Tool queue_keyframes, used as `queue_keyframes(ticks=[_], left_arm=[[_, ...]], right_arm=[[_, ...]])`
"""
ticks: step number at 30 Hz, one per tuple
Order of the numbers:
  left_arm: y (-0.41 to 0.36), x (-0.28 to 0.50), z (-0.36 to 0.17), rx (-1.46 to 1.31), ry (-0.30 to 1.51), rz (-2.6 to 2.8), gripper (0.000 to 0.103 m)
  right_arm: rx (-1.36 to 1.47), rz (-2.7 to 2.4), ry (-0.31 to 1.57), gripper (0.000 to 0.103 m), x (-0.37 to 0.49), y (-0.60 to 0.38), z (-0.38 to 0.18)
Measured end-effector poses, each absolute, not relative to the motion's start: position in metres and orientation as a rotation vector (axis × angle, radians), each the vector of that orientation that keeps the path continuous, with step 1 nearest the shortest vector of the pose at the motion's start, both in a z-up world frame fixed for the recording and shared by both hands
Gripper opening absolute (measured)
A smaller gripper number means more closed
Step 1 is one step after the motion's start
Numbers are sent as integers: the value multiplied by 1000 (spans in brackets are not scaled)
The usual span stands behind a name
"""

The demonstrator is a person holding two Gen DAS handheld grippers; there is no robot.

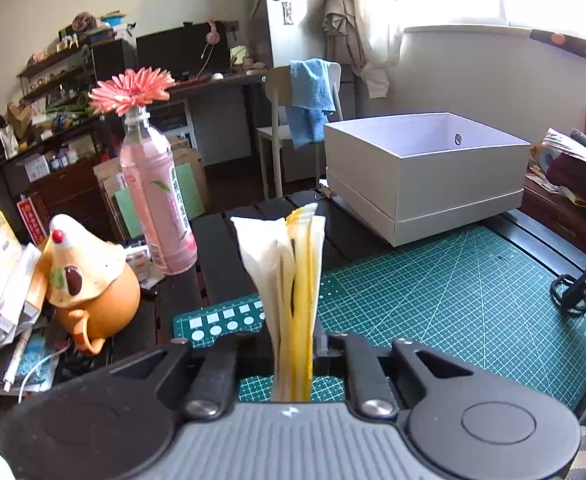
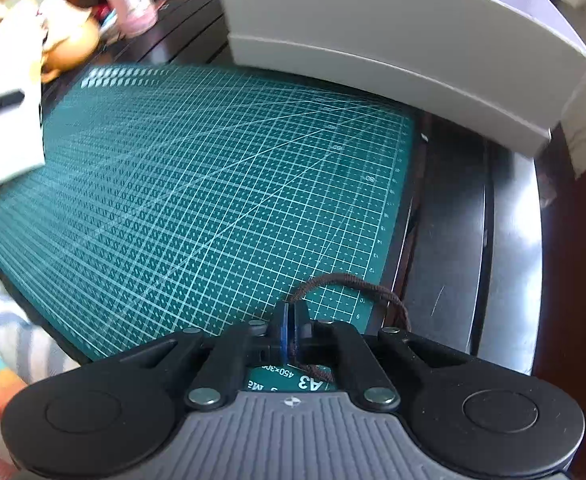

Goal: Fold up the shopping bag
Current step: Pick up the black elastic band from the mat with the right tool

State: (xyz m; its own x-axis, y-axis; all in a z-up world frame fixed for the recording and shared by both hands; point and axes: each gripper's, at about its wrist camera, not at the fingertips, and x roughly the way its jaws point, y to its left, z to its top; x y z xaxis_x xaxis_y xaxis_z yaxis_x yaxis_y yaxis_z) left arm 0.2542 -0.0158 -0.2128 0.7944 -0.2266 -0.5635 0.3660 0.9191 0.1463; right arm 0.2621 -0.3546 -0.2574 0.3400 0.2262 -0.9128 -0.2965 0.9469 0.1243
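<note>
Left wrist view: left gripper (image 1: 293, 344) clamped on a folded white-and-yellow shopping bag (image 1: 289, 264), layers pinched flat between the black fingers and standing up past the tips, fanned slightly at the top. Held above a green gridded cutting mat (image 1: 433, 288) on a dark slatted table (image 1: 213, 248). Beyond the mat, an open white cardboard box (image 1: 425, 176). Off to the left, a pink plastic drink bottle (image 1: 157, 200) holding a pink artificial flower (image 1: 133, 90), beside an orange ceramic teapot with a cream lid (image 1: 89, 284).

Right wrist view, blurred: right gripper (image 2: 291, 332) pressed together, pinching a thin dark brown cord (image 2: 357, 284) that loops out over the mat's near right corner and back under the gripper. Same folded bag at the far left edge, above the mat, with a black finger across it. White box along the mat's far side, touching or overlapping its edge; cannot tell which.
</note>
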Motion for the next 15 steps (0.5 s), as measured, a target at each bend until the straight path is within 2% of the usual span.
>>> queue_keyframes(ticks=[6,11,15], left_arm=[[-20,252,-212,302,541,-301,13],[-24,250,-214,361,515,-255,13],[-29,240,-215,422,455,-257,12]], right_arm=[[338,579,947,3,267,-336,-191],[619,988,616,3,267,-275,-122],[731,1183,545,3,278,-226,-116]])
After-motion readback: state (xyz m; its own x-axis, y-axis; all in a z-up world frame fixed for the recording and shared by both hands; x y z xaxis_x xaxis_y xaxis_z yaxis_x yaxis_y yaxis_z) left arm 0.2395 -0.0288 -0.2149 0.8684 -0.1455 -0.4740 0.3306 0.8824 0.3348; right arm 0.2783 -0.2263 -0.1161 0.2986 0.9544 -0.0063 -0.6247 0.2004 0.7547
